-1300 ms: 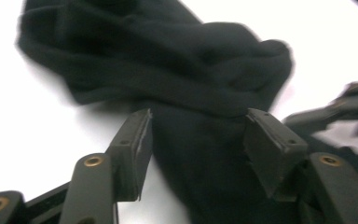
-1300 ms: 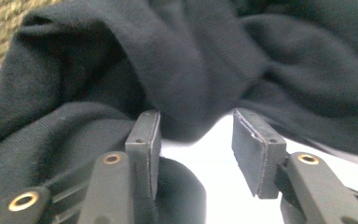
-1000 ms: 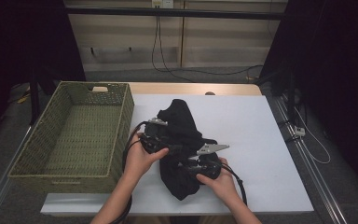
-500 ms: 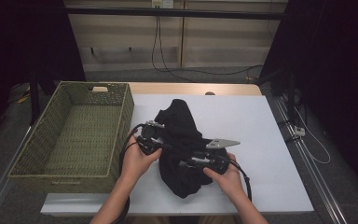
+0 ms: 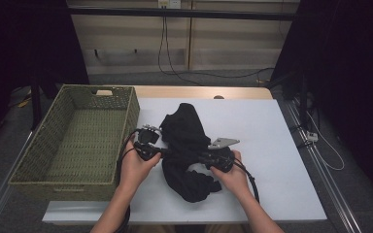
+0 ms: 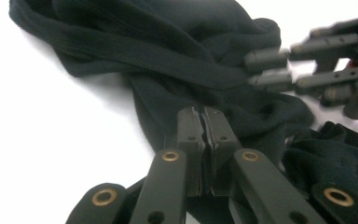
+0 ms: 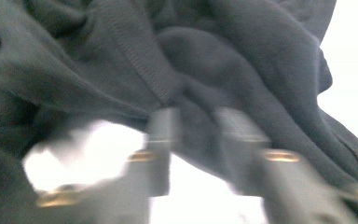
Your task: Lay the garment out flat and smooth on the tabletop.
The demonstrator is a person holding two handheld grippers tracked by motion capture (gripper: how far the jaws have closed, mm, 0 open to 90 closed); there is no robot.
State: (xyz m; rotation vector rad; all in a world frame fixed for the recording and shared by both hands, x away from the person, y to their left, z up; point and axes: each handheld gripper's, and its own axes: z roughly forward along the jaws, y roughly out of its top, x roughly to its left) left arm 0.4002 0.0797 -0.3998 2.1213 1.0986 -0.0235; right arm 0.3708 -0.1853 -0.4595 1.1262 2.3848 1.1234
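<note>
Plainly, the black garment (image 5: pixel 187 145) bears no readable label.

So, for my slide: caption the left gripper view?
Left tool shut on the black garment, right tool beside it.

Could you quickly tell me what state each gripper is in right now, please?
Left gripper: closed, jaws pressed together over the black garment.
Right gripper: closed on a fold of the black garment.
</note>
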